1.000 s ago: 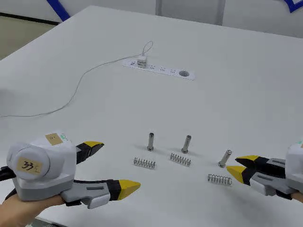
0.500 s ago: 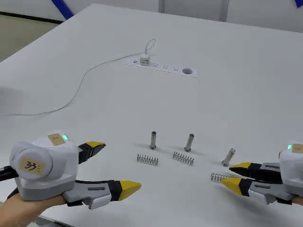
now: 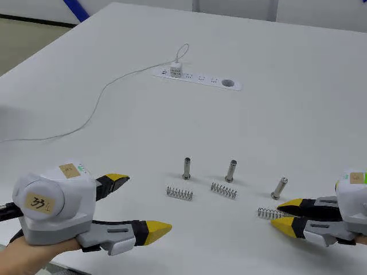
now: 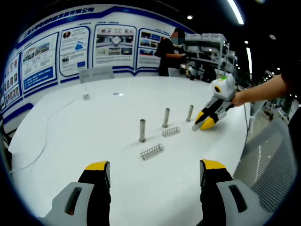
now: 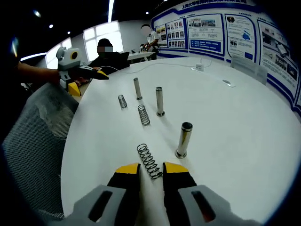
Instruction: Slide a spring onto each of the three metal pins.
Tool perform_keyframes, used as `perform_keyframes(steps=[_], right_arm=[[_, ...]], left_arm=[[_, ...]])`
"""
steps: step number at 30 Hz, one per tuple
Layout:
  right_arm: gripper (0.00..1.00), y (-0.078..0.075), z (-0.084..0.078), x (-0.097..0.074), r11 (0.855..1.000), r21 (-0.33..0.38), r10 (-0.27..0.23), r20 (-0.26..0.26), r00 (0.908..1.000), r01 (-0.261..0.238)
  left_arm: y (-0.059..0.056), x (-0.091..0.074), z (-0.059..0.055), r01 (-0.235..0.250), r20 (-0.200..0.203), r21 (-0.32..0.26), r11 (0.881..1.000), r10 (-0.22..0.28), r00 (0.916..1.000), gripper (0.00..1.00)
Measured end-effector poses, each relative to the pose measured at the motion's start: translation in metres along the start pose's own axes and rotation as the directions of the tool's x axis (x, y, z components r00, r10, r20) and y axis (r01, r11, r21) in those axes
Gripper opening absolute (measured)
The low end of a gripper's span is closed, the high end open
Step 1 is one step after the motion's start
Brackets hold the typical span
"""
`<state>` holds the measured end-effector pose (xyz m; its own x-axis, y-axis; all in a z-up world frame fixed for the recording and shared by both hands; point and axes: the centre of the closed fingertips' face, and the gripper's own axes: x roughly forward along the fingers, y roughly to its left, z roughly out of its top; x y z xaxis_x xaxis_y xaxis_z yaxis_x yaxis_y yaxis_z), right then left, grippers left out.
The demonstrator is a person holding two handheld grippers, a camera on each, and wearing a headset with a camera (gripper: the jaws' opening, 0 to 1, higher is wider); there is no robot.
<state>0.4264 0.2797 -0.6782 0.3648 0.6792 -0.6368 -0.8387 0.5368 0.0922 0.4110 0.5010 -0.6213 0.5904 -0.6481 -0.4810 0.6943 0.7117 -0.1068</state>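
Observation:
Three upright metal pins (image 3: pixel 186 168) (image 3: pixel 230 171) (image 3: pixel 279 188) stand in a row on the white table (image 3: pixel 275 114). A spring lies in front of each: left spring (image 3: pixel 179 193), middle spring (image 3: pixel 223 190), right spring (image 3: pixel 266 213). My right gripper (image 3: pixel 283 213) rests low at the right spring's end, jaws narrowly apart. In the right gripper view that spring (image 5: pixel 149 161) runs in between the fingertips (image 5: pixel 128 168), beside the nearest pin (image 5: pixel 183 139). My left gripper (image 3: pixel 137 204) stays wide open at the front left, holding nothing, short of the left spring (image 4: pixel 152 151).
A white power strip (image 3: pixel 198 78) with a plug and a thin cable (image 3: pixel 103 94) lies far back on the table. The table's front edge runs just below both grippers. A mesh chair (image 5: pixel 33 141) and people stand beyond the table.
My right gripper has dropped and slid left, bringing its tips around the right spring's end. The left gripper has barely moved; the head view shifted slightly.

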Motion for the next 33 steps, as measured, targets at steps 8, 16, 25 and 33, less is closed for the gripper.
perform_keyframes(steps=[8,16,25,33], right_arm=[[0.12,0.000,-0.004,0.000,0.999,-0.039,-0.013,-0.023,0.9997,0.012],[0.11,0.000,-0.005,-0.001,0.998,-0.054,-0.026,-0.039,0.9989,0.024],[0.10,0.001,0.013,-0.009,0.992,-0.115,-0.043,0.004,0.9991,0.043],[0.10,0.006,0.031,-0.015,0.986,-0.157,-0.045,0.020,0.9988,0.048]], left_arm=[[-0.001,0.000,-0.001,0.002,-0.007,0.007,1.000,-0.002,1.0000,0.80],[-0.004,0.000,-0.002,0.009,-0.013,0.018,1.000,-0.009,0.9999,0.80],[-0.002,0.000,-0.001,0.005,-0.010,0.009,1.000,-0.005,0.9999,0.80],[-0.003,0.000,-0.002,0.006,-0.015,0.012,1.000,-0.006,0.9999,0.78]])
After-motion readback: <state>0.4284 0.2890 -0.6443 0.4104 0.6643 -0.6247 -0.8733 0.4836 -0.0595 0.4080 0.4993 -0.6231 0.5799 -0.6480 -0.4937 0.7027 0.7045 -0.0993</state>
